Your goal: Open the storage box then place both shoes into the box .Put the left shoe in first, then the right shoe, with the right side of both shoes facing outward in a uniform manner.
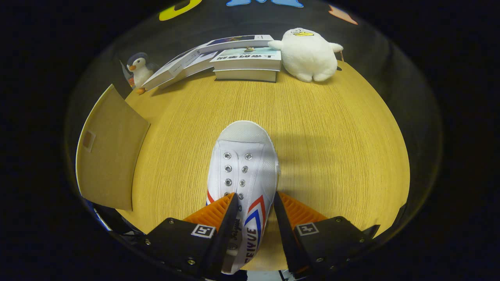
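1. Gripping the white canvas shoe (243,171), the gripper (256,201) has both fingers pressed against its sides near the striped heel end.
2. The rounded rubber toe points ahead over the wood-grain table (332,148).
3. A flat tan box flap (107,156) stands beside the shoe.
4. Stacked books (246,62), a plush duck (308,54) and a penguin toy (138,70) lie beyond.
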Available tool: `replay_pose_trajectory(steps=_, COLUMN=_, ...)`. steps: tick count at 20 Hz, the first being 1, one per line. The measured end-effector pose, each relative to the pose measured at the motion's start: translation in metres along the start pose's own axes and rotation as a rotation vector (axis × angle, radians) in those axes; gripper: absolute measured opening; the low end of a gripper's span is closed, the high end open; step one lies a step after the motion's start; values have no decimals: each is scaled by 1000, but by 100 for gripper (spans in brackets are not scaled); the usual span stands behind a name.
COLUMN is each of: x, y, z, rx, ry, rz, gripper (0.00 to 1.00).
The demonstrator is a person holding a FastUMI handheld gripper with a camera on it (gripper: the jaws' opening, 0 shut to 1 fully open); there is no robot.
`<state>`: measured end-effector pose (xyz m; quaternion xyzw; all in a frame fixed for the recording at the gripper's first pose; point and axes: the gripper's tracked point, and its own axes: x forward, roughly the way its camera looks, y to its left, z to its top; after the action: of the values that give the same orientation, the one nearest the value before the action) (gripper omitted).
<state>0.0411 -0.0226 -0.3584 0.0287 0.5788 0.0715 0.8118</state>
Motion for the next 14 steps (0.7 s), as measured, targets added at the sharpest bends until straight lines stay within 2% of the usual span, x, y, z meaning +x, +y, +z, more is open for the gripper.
replay_pose_trajectory(steps=1, x=3, y=1, z=-2, rx=14, ry=12, rz=10, gripper=48)
replay_pose_trajectory(steps=3, x=-2, y=2, z=-2, rx=26, ry=13, rz=9, gripper=48)
replay_pose_trajectory(steps=4, x=-3, y=-6, z=-1, rx=16, ry=12, rz=-35, gripper=48)
replay_pose_trajectory(steps=5, x=-5, y=-7, z=3, rx=78, ry=-12, rz=-25, gripper=47)
replay_pose_trajectory(steps=6, x=-3, y=-5, z=-2, rx=101, ry=0, rz=-9, gripper=10)
replay_pose_trajectory(steps=9, x=-6, y=-8, z=1, rx=199, ry=-15, rz=9, gripper=11)
replay_pose_trajectory(steps=10, x=-8, y=-4, z=-6, rx=209, ry=4, rz=17, gripper=0)
replay_pose_trajectory(steps=14, x=-21, y=5, z=0, rx=294, ry=-14, rz=62, gripper=0)
